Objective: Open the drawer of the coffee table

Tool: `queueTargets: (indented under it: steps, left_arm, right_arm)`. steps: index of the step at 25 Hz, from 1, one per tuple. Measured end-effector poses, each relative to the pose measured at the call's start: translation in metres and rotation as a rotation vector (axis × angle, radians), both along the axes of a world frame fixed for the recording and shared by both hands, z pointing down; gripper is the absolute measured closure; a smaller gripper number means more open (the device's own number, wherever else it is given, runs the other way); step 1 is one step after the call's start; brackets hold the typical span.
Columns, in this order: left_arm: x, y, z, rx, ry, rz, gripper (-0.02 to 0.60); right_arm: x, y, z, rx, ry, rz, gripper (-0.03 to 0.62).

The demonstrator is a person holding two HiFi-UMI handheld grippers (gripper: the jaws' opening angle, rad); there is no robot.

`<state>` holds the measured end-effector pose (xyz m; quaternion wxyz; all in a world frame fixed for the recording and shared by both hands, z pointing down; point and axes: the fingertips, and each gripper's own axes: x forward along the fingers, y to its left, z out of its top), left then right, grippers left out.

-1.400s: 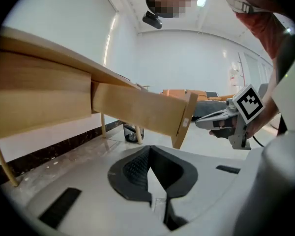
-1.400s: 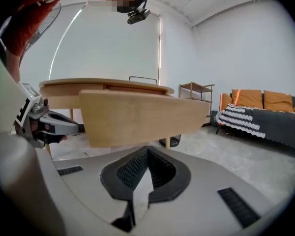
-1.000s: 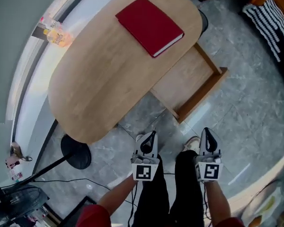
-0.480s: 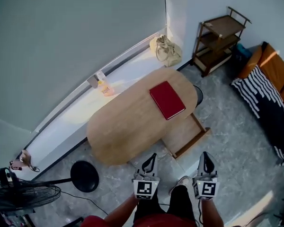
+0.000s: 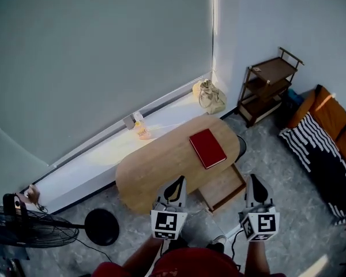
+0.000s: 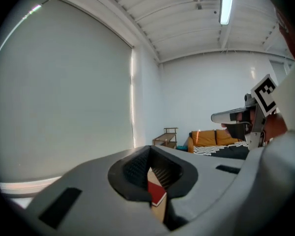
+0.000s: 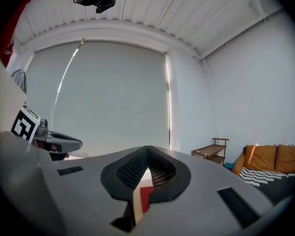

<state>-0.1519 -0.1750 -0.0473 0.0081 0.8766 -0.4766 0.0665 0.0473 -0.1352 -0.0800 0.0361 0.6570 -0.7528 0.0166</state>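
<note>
Below the head view's camera, the coffee table runs its long axis from lower left to upper right, a red book near its far end. The drawer stands pulled out of the table's near side, toward the person, so the task looks done. Both grippers are held well above it. The drawer front lies between them and lower, the left gripper to one side and the right gripper to the other, the right seemingly a little nearer. Any further pull would call for a reach down and forward. Along the left gripper view, the jaws are closed tip to tip on nothing. Only a sliver of book and pale wood shows under them, and the drawer itself is out of sight. Along the right gripper view, the jaws are likewise closed and empty, with the same red and wood slivers beneath and no drawer visible.
</note>
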Motion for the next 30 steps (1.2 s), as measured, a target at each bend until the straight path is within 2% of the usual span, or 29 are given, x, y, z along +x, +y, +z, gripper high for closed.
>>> queueTargets:
  steps: [4, 6, 8, 18, 30]
  left_arm:
    - [-0.007, -0.006, -0.074, 0.166, 0.058, 0.044, 0.575]
    - [-0.016, -0.012, -0.093, 0.226, 0.079, 0.017, 0.575]
    - [-0.025, -0.018, -0.102, 0.251, 0.085, -0.015, 0.575]
    - [-0.029, -0.014, -0.109, 0.297, 0.050, -0.062, 0.575]
    - [-0.028, -0.012, -0.097, 0.271, 0.042, -0.063, 0.575]
  right_arm:
    - [0.001, 0.006, -0.061, 0.095, 0.064, -0.034, 0.597]
    - [0.004, 0.007, -0.075, 0.130, 0.096, -0.019, 0.597]
    - [0.005, 0.005, -0.081, 0.152, 0.107, -0.007, 0.596]
    - [0.016, 0.005, -0.078, 0.162, 0.110, 0.036, 0.597]
    - [0.011, -0.001, -0.065, 0.142, 0.118, 0.031, 0.597]
